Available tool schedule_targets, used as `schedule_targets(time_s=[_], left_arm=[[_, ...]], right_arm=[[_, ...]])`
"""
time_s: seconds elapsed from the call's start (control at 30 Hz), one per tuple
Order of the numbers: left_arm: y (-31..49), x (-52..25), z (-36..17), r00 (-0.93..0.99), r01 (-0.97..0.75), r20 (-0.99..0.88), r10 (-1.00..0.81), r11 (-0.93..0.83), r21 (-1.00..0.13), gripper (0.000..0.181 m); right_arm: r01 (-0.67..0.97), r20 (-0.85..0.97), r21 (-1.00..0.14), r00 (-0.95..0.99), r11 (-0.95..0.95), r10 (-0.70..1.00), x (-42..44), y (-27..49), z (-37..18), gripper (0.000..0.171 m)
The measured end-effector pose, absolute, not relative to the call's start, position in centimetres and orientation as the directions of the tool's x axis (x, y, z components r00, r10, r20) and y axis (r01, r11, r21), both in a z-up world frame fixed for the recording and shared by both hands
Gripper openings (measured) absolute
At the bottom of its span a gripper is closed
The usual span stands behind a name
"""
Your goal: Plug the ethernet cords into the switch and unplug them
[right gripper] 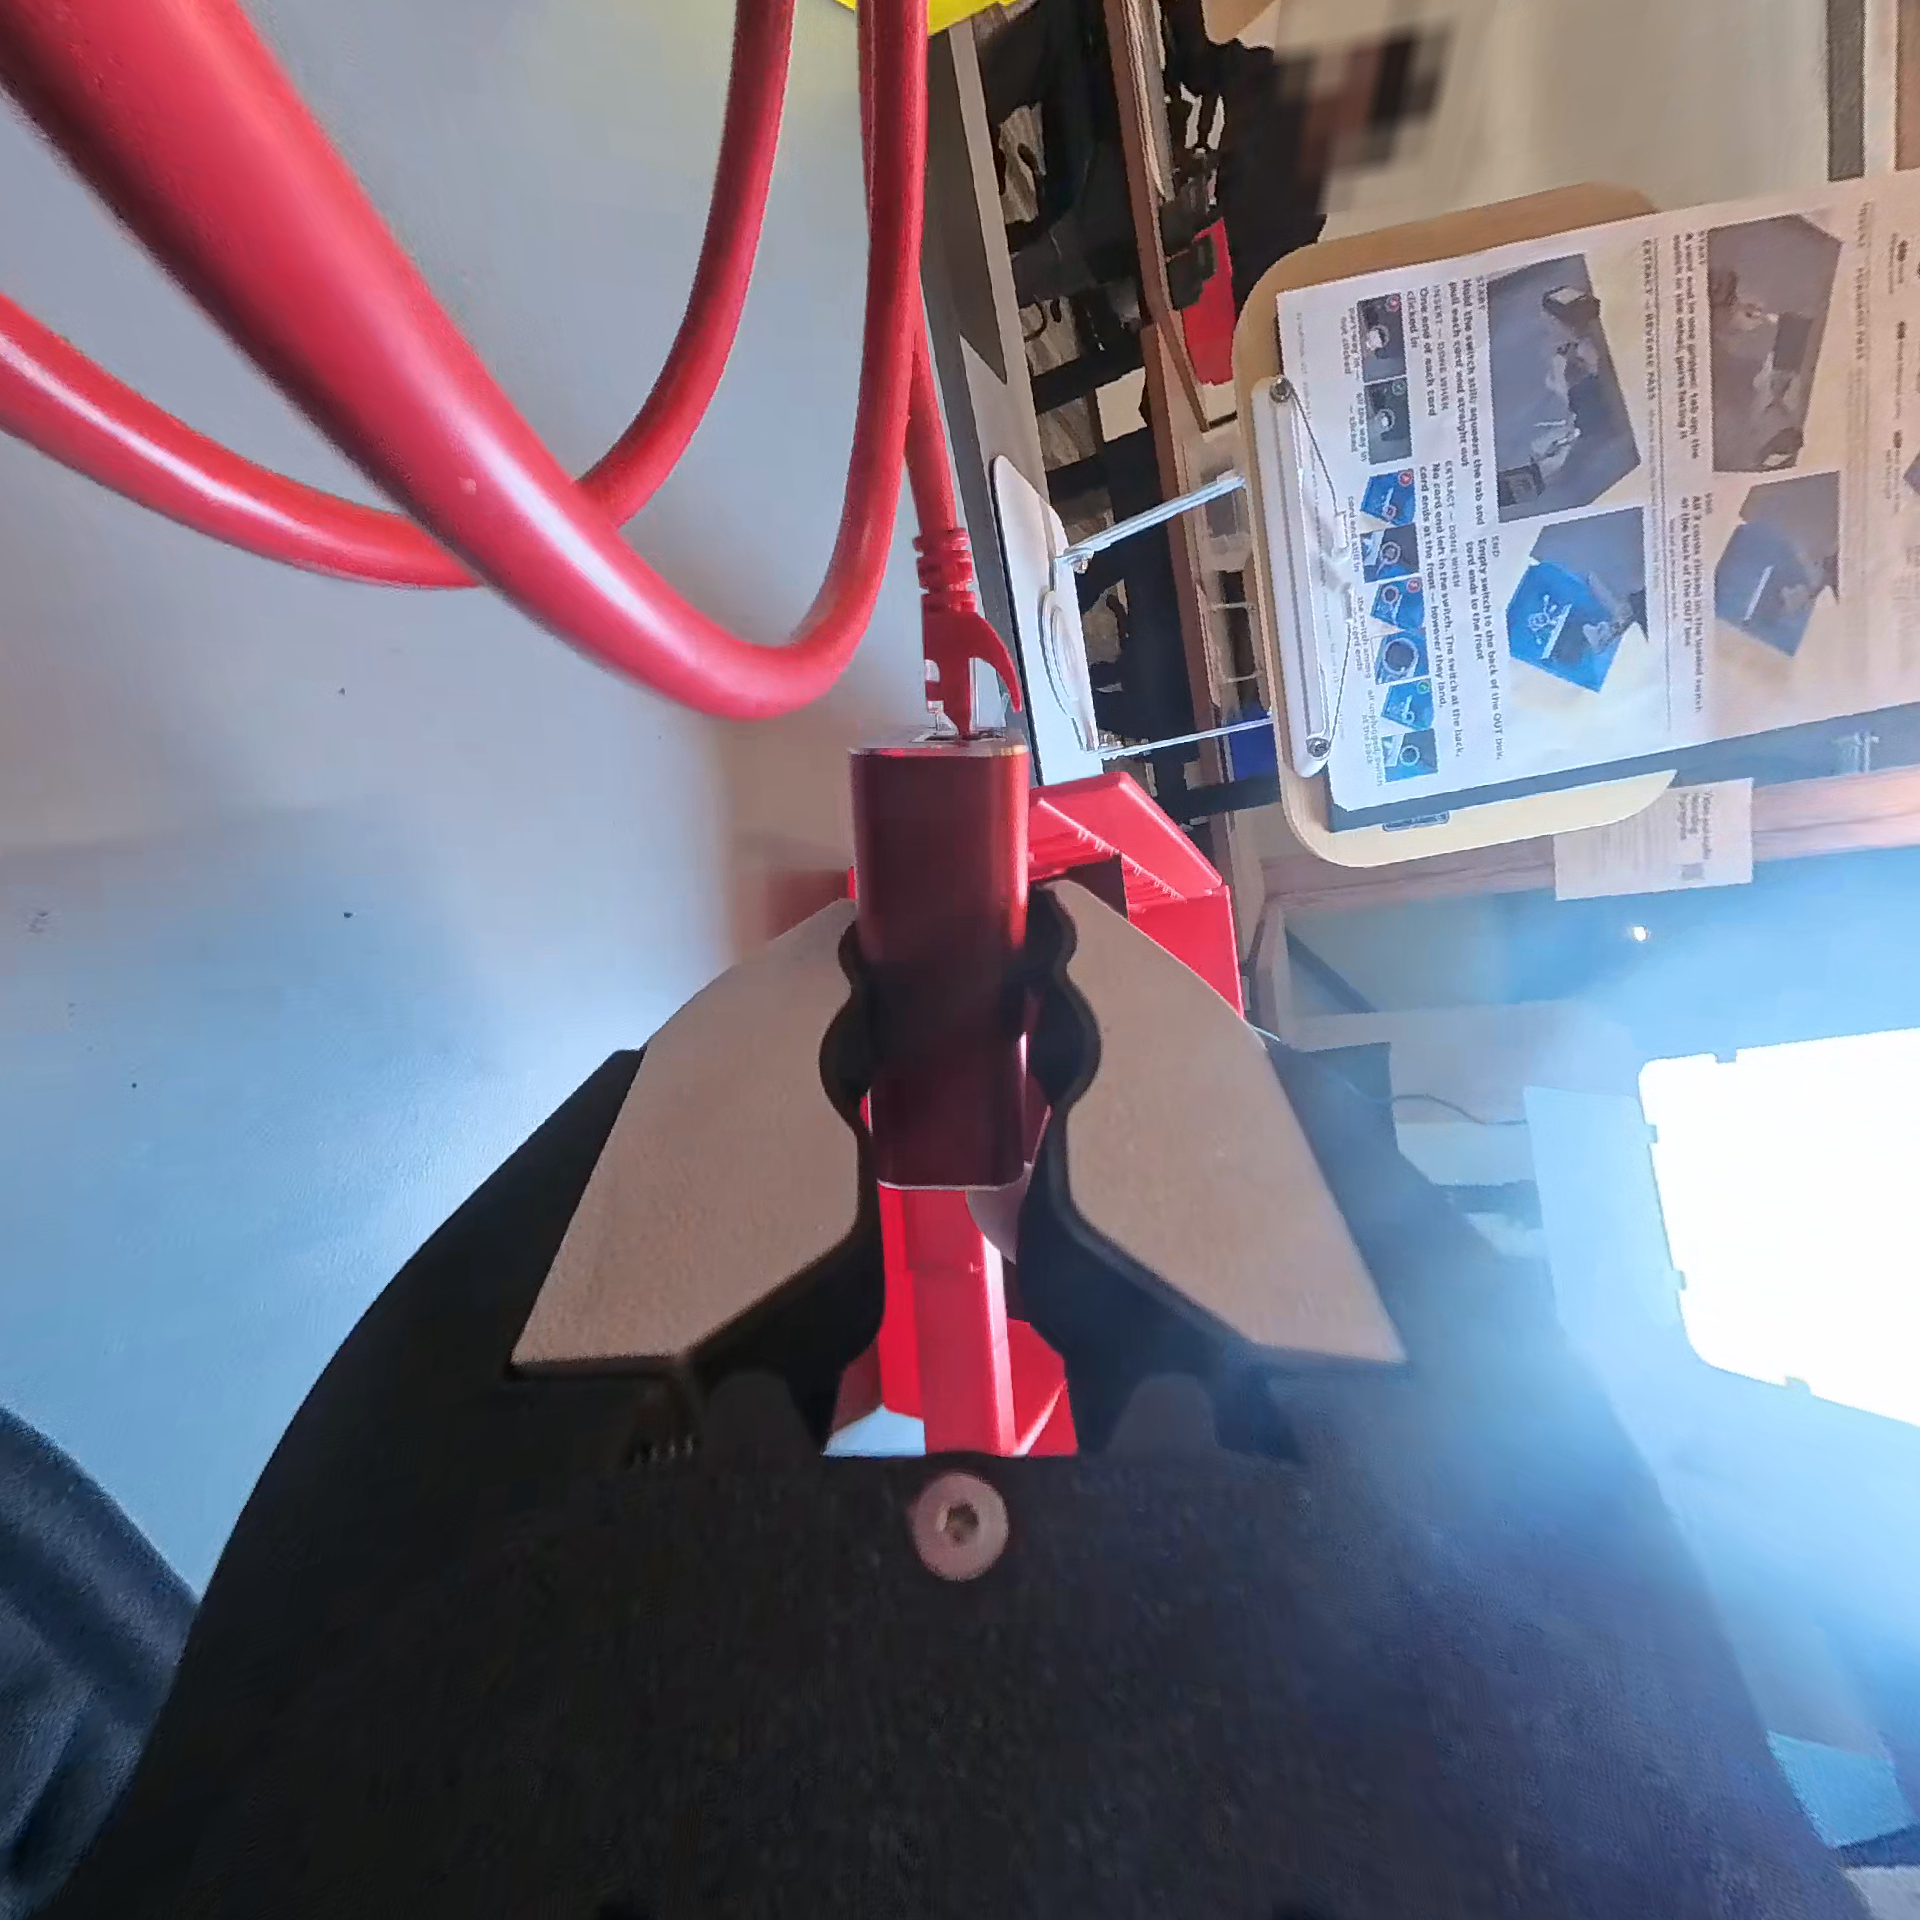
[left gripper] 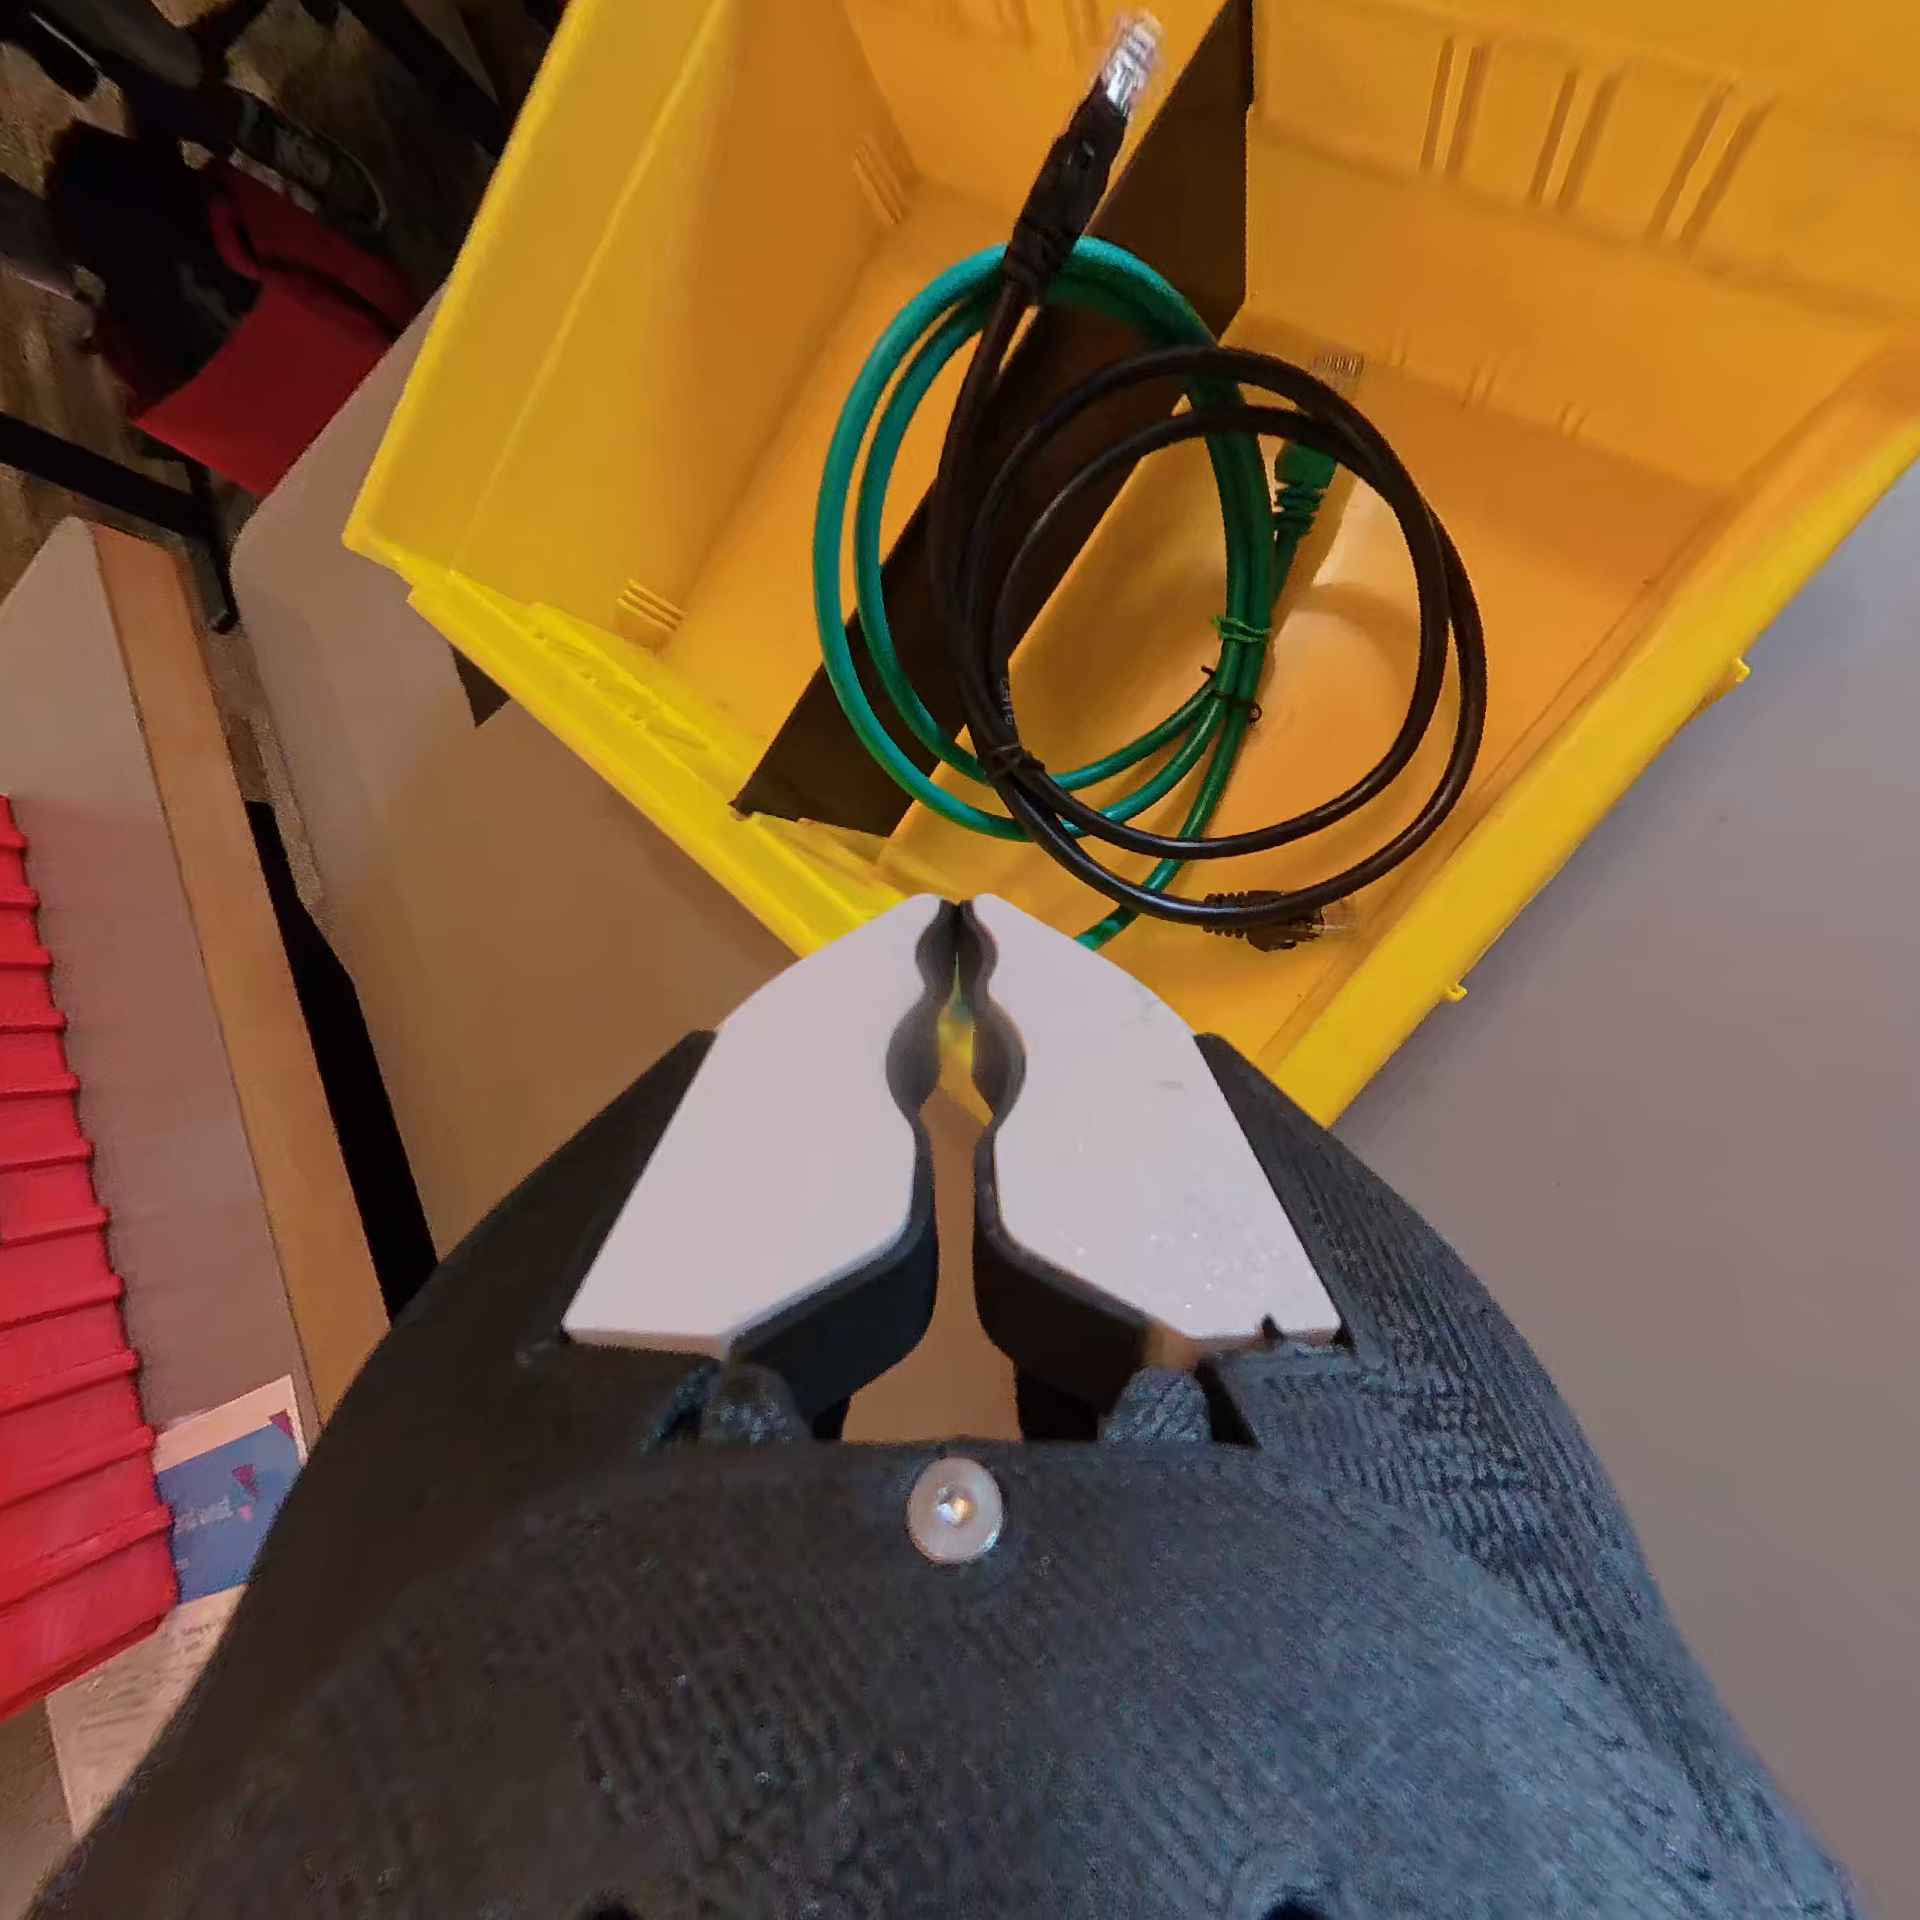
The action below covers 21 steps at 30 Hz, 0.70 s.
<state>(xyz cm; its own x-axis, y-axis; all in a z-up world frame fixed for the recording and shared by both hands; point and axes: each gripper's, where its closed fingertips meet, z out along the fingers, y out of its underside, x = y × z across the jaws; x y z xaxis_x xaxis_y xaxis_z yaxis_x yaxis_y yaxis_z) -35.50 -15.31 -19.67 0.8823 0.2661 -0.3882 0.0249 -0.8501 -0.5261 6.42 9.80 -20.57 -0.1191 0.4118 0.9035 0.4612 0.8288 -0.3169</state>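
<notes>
In the left wrist view, the left gripper (left gripper: pixel 958 914) is seen with its grey fingers (left gripper: pixel 800 1132) pressed almost together; a thin green cable appears to be pinched at the tips, though the contact itself is hidden. Just beyond the tips a yellow bin (left gripper: pixel 582 416) is set on a pale table (left gripper: pixel 1683 1039), split by a dark divider (left gripper: pixel 1174 239). A coiled green cord (left gripper: pixel 883 436) and a coiled black cord (left gripper: pixel 1455 582) are draped over that divider, each bound with a thin tie. One black plug (left gripper: pixel 1060 187) is raised toward the far wall of the bin (its clear tip is blurred), and the other black plug (left gripper: pixel 1273 920) lies on the bin floor near the gripper. A red ribbed bin (left gripper: pixel 62 1299) is seen at the left edge.

In the right wrist view, the right gripper (right gripper: pixel 940 966) is closed around a small red metal switch (right gripper: pixel 940 883), which is held upright between the fingers (right gripper: pixel 707 1174). A red cord (right gripper: pixel 416 416) loops across the upper left, and its red plug (right gripper: pixel 951 644) is seated in the top face of the switch. Behind it a red bin (right gripper: pixel 1143 862) is partly hidden. To the right, a clipboard of printed sheets (right gripper: pixel 1558 520) is propped on a stand (its lower part is washed out by glare).
</notes>
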Motion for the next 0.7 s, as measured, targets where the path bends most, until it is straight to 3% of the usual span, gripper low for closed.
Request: schedule_targets(time_s=[0.1, 0.2, 0.3, 0.37, 0.43, 0.57, 0.7], left_arm=[[-15.2, -35.9, -18.9, 0.869, 0.014, -0.407, 0.281, -0.837, -0.548, 0.000], [-15.3, -35.5, -18.0, 0.883, 0.018, -0.377, 0.279, -0.824, -0.567, 0.023], [-16.2, -35.2, -19.1, 0.915, 0.033, -0.342, 0.215, -0.883, -0.468, 0.043], [-16.6, -35.2, -20.2, 0.930, 0.005, -0.337, 0.149, -0.920, -0.393, 0.040], [-16.8, -35.3, -21.1, 0.934, -0.012, -0.338, 0.112, -0.939, -0.344, 0.024], [-16.9, -35.1, -21.3, 0.925, -0.071, -0.379, 0.023, -0.970, -0.234, 0.017], [-15.9, -34.7, -17.6, 0.885, -0.157, -0.465, -0.013, -0.950, -0.271, 0.010]], right_arm=[[0.472, 0.898, -0.334, -0.103, 0.816, 0.427, 6.9, 10.1, -20.8, 0.027], [0.478, 0.892, -0.348, -0.098, 0.807, 0.442, 7.4, 10.4, -21.2, 0.027], [0.479, 0.890, -0.348, -0.100, 0.806, 0.444, 7.5, 10.5, -21.4, 0.027], [0.475, 0.890, -0.350, -0.101, 0.807, 0.445, 7.4, 10.5, -21.4, 0.027], [0.472, 0.889, -0.353, -0.100, 0.808, 0.447, 7.4, 10.4, -21.4, 0.027], [0.474, 0.888, -0.353, -0.102, 0.807, 0.449, 7.4, 10.5, -21.6, 0.027], [0.480, 0.890, -0.349, -0.099, 0.805, 0.445, 7.7, 10.7, -21.5, 0.027]])
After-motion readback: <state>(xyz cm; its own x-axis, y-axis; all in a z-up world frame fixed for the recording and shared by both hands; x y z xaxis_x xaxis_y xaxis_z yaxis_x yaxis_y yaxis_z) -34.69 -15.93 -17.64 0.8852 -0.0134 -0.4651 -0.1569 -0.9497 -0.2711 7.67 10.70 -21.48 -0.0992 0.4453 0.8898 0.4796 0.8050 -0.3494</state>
